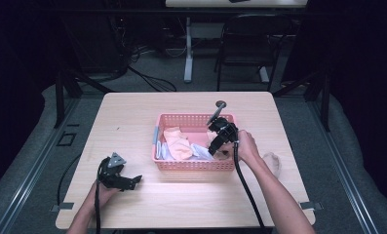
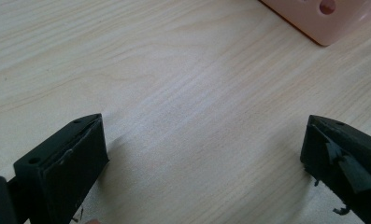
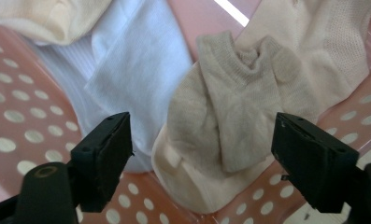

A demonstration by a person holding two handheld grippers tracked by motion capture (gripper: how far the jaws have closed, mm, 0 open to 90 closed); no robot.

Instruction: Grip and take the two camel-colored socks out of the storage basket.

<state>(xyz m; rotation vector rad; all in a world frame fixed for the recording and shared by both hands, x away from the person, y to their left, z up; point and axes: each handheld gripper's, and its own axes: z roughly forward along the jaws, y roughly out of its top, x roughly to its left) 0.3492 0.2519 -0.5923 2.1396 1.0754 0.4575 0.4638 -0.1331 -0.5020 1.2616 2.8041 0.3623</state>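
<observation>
A wood table holds one pink basket. The right gripper dips into the basket, jaws wide apart and holding nothing, with a beige sock between them. A white sock lies beside it. The left gripper rests low over bare wood, jaws wide apart, holding nothing.

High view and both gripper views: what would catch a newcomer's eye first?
The pink basket at mid-table, with pale socks heaped inside. The right gripper reaches into its right end, jaws open around a beige sock. The left gripper rests open on bare wood near the front left.
</observation>
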